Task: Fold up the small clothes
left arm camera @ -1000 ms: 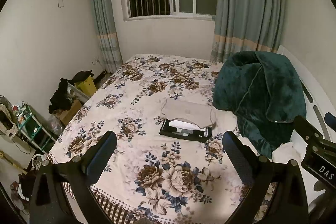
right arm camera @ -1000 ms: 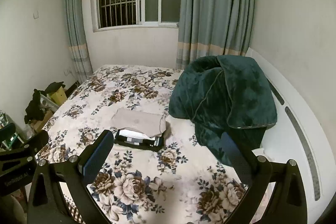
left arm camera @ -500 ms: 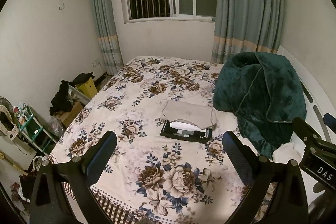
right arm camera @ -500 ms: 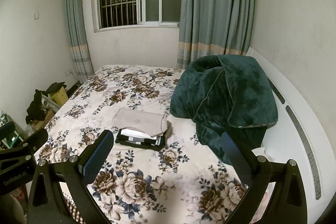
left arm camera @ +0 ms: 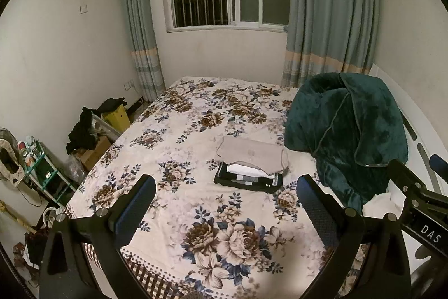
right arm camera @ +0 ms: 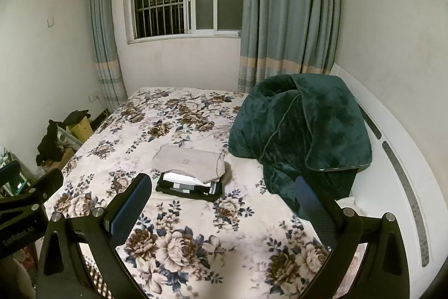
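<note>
1. Left gripper [left arm camera: 225, 203] and right gripper [right arm camera: 221, 203] are both hanging above the near end of the bed [left arm camera: 196, 114], jaws spread wide, holding nothing.
2. Stack of folded clothes [left arm camera: 250, 166] is sitting at frame centre, well apart from both grippers: a beige piece [right arm camera: 189, 160] on top, white under it, a black patterned piece [right arm camera: 189, 189] at the base.
3. Risk: the beige top layer is overhanging the stack on its right side; a careless pinch is likely dragging it askew and undoing the folds.
4. Risk: the green blanket [right arm camera: 299, 131], heaped at right of frame, is lying close to the stack; a wide jaw could be snagging its plush edge.
5. Textures: bed cover is looking soft, floral, lightly rumpled; blanket is looking thick, velvety; clothes are looking thin, flat, limp.
</note>
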Demonstrator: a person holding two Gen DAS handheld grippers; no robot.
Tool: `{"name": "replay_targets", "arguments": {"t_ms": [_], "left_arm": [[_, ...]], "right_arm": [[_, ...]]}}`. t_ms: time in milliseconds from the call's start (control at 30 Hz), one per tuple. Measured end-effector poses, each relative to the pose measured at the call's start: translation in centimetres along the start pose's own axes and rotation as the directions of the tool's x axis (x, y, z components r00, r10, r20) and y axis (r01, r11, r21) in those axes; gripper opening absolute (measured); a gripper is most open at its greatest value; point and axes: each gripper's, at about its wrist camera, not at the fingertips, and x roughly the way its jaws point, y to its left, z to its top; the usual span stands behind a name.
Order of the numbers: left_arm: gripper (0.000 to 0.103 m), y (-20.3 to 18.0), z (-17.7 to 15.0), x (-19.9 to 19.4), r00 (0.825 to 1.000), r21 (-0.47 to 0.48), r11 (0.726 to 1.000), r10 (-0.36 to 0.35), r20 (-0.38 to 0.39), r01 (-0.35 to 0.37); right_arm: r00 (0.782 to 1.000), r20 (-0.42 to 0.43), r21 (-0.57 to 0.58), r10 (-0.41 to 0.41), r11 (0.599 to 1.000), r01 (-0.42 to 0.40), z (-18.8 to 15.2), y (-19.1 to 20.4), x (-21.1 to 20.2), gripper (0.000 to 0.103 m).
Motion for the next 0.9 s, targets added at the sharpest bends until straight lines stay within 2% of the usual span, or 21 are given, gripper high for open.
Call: {"name": "replay_targets", "arguments": {"t_ms": [900], "left_arm": [[0.103, -0.1, 1.4, -0.3, 1.000, -0.003, 1.000, 0.012, 0.016, -0.012]], "right_arm": [[1.000, 0.005, 0.004, -0.001, 1.000, 0.001, -0.2, 0.1, 0.0, 0.103]]}}
